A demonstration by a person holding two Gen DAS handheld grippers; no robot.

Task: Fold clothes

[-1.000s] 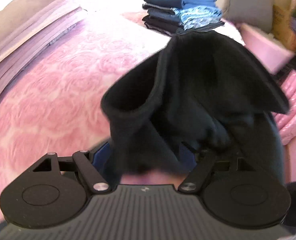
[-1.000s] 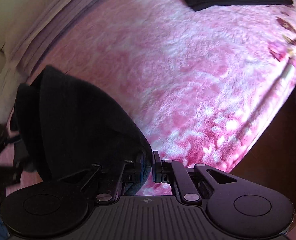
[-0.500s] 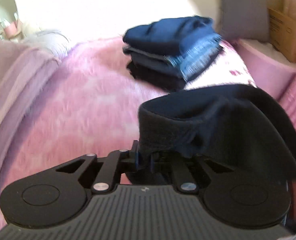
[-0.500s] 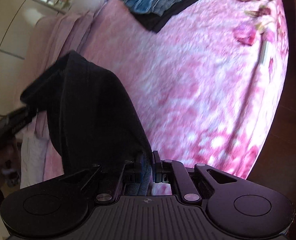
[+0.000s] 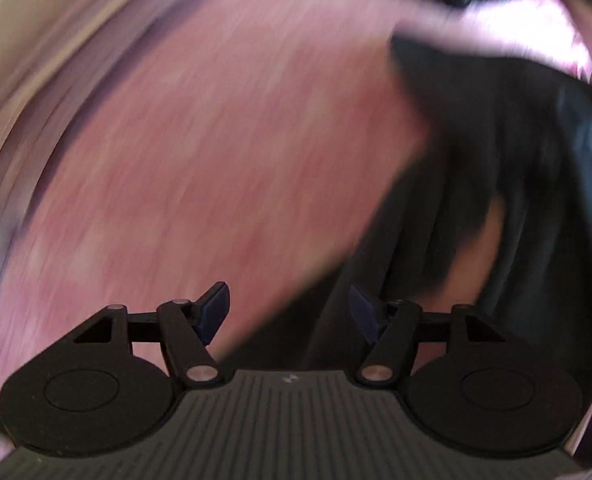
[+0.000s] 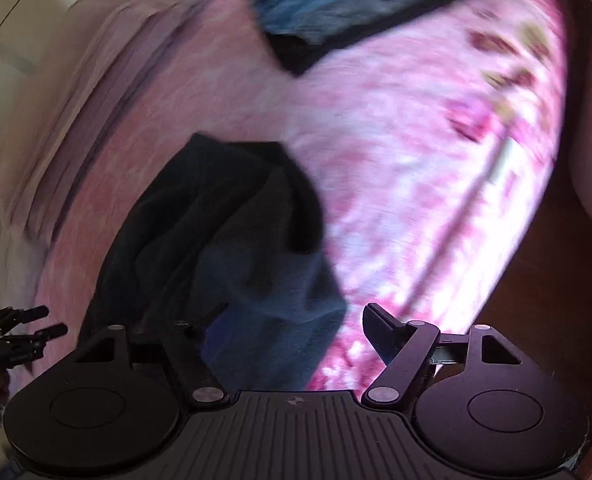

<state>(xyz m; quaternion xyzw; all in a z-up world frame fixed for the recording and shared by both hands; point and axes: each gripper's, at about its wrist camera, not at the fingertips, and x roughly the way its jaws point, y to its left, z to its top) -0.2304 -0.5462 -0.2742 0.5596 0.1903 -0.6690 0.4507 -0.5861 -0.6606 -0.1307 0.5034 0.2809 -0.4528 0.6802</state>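
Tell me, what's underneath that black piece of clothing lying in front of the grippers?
The black garment lies on the pink fuzzy blanket, which shows all around it. Whatever is directly beneath the cloth is covered. Both grippers, left and right, are open.

Open pink blanket (image 6: 396, 152) right of the crumpled black garment (image 6: 216, 216) — passable. Folded stack (image 6: 348, 4) blocking the far end — bare blanket between.

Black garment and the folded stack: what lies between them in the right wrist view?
Only bare pink blanket separates the garment from the stack.
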